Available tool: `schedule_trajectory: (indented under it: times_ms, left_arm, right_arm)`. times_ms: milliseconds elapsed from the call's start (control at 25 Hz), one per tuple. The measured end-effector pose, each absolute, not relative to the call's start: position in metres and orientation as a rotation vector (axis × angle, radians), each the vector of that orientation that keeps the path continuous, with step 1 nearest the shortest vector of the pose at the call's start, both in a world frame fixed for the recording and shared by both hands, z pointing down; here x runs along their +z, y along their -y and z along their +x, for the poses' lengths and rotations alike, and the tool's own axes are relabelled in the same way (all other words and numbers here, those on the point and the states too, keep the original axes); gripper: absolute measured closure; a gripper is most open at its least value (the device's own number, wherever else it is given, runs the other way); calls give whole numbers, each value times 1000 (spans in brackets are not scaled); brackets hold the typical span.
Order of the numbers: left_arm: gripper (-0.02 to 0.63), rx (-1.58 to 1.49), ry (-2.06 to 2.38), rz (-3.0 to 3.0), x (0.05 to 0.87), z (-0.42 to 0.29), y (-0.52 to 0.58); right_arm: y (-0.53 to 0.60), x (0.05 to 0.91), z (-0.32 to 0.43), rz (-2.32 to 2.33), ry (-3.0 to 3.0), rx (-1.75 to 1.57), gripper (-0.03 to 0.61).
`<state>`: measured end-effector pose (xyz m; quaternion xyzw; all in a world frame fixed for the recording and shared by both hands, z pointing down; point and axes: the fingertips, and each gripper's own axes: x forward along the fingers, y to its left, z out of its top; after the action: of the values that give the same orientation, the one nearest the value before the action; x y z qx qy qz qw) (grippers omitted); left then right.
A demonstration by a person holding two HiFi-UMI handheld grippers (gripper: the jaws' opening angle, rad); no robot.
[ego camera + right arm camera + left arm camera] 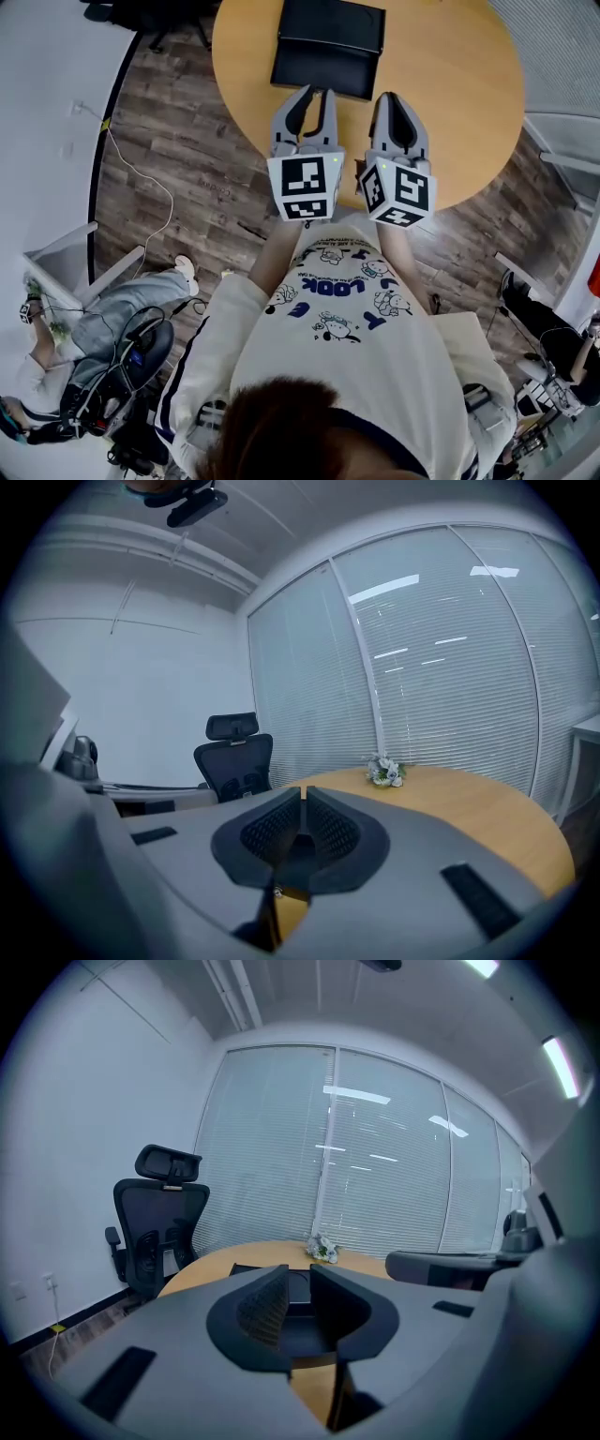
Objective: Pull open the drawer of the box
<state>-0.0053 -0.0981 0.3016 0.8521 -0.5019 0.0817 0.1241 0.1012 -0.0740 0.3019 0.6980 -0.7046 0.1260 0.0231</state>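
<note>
round wood table [459, 84], 1 blk box [328, 42], left claw [312, 92] a bit apart, right claw [395, 97] closed, 2 claws total

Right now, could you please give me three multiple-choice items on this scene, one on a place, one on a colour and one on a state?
1. Where is the box? A on the table; B on the floor; C on a chair.
2. Its colour? A white; B black; C red.
3. The right hand-held gripper is: A shut; B wide open; C clamped on the box.

Answers: A, it rests on the round table; B, it is black all over; A, its jaws meet at the tips with nothing between them.
</note>
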Motion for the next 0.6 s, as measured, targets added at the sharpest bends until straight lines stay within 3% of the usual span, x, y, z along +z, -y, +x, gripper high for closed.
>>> schedule_trajectory:
  times_ms: [600]
  left_arm:
    - [537, 169, 1507, 2540, 271, -7, 89]
  right_arm:
    - [66, 275, 95, 2178, 2234, 285, 541]
